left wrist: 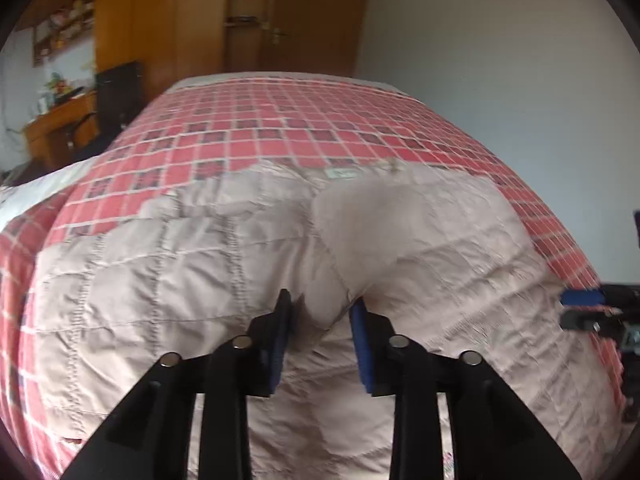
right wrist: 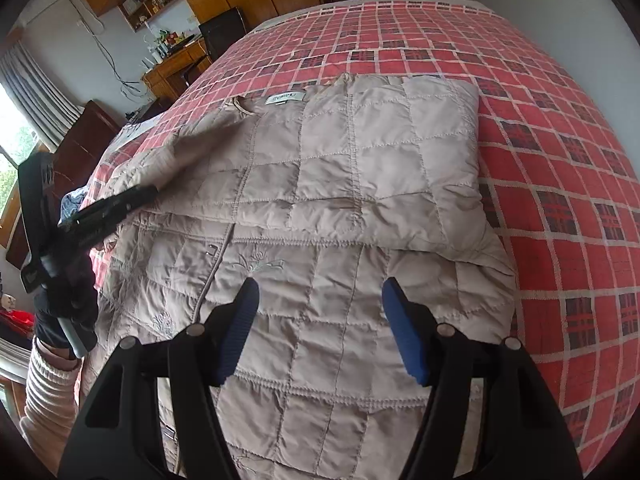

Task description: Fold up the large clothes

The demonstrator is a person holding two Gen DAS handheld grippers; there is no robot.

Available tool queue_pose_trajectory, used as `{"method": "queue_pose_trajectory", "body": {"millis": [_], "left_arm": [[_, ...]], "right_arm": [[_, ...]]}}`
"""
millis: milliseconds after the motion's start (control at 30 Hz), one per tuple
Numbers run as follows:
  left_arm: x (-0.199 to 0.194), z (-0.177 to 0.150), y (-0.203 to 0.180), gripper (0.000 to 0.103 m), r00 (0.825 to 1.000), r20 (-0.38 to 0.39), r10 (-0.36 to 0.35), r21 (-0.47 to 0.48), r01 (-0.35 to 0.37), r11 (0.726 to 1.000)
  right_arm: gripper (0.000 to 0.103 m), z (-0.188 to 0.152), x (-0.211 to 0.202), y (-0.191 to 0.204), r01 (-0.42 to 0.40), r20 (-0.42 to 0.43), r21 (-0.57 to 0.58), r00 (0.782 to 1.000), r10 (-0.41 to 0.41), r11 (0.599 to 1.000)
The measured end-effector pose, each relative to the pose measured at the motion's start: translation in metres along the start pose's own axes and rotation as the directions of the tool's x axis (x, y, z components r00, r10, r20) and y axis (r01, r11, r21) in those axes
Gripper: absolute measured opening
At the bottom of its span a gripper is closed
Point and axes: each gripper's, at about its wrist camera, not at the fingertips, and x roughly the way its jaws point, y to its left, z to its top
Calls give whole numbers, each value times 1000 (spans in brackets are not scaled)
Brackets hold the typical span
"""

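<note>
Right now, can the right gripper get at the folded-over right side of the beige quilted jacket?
Probably yes: the right gripper hangs open above the beige quilted jacket, with nothing between it and the fold; the left gripper works at the far side.

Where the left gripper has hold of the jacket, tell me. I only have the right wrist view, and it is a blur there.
Observer: In the left wrist view, the left gripper has a raised fold of the jacket bunched between its blue pads. It looks like a pinch in the quilted fabric, not on a flat edge.
Operator: Now give me my right gripper as seen from that side.
Observer: The right gripper shows at the far right of the left wrist view. It is at the jacket's border, where the jacket meets the checked bedspread.
</note>
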Motion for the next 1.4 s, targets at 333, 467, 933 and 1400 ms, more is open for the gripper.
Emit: {"method": "queue_pose_trajectory", "body": {"millis": [333, 467, 933, 1400], "left_arm": [[-64, -18, 53, 54, 985, 71, -154, -133, 163, 978], [-65, -26, 95, 54, 995, 43, 92, -217, -81, 973], [-59, -40, 112, 54, 992, 16, 129, -252, -120, 960], [-50, -8, 97, 54, 989, 73, 127, -228, -107, 968]], "right_arm": [[64, 35, 18, 38, -145, -47, -17, 988, 144, 989], [64, 62, 51, 65, -238, -120, -6, 965, 235, 971], [11, 100, 116, 99, -274, -186, 2, 945, 269, 962], [7, 104, -19, -37, -103, 99, 95, 991, 93, 990]]}}
